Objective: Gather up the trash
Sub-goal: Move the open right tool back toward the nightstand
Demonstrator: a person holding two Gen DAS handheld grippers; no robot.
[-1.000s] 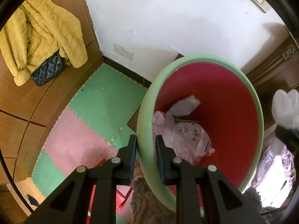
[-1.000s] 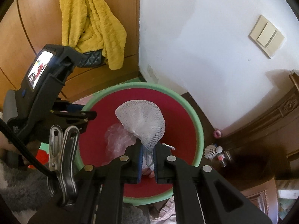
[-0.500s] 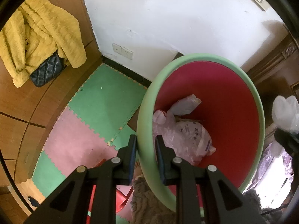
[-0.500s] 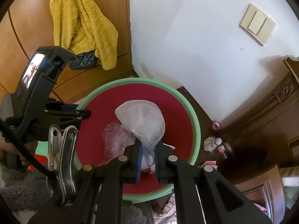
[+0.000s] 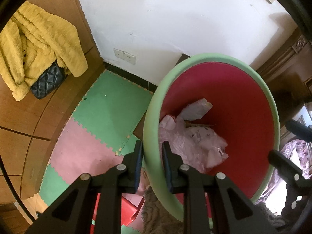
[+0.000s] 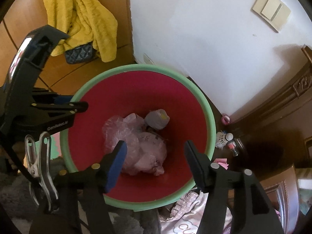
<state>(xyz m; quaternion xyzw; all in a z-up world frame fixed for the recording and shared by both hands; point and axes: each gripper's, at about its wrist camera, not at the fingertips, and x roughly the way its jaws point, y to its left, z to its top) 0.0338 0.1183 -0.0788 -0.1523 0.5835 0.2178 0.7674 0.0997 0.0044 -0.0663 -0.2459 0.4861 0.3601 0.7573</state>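
A: Where is the trash?

B: In the bin [image 6: 206, 109]. I see a pink bag [image 6: 136, 146] and a small white lump [image 6: 157, 120] at the bottom.

A: What does the left gripper [image 5: 151, 157] do?

B: It pinches the green rim of the bin, one finger outside and one inside.

A: And the right gripper [image 6: 154, 160]?

B: It hangs over the bin. Its jaws are opening wide, and nothing is between them.

A: So are we done?

B: I think that bit is done. But there is a shuttlecock [image 6: 223, 137] and a little bottle [image 6: 235, 146] on the floor by the bin. They may be next. I can't tell if they are trash.
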